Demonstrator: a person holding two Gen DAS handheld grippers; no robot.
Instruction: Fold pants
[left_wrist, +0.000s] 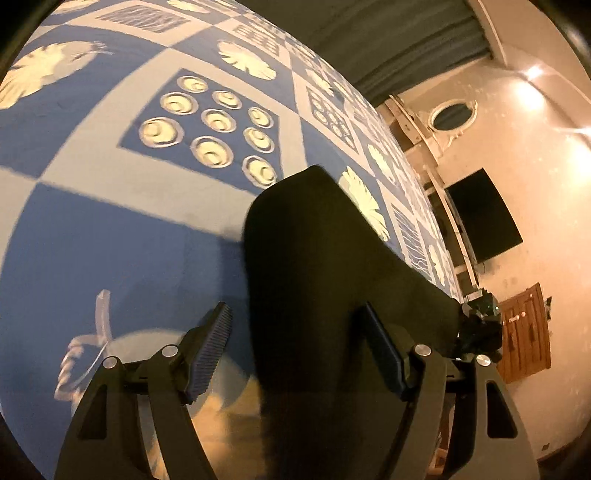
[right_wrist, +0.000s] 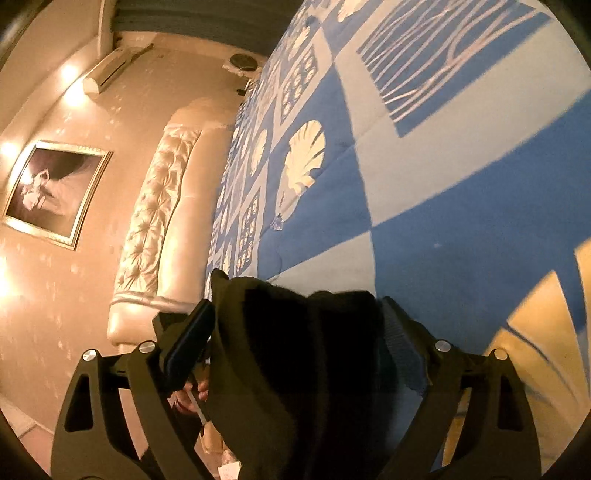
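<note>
Dark, apparently soft pants (left_wrist: 332, 280) lie between both grippers' spread ribbed pads (left_wrist: 212, 350).

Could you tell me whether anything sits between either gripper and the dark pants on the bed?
Nothing visible does. The pants already lie between the open fingers of the left gripper, and bunched cloth fills the open right gripper over the blue bedspread.

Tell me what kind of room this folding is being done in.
Most likely a bedroom. The dark pants lie on a bed covered by a blue and white patterned bedspread, with a tufted cream headboard at one end, a framed picture on the wall and a wall-mounted TV.
</note>
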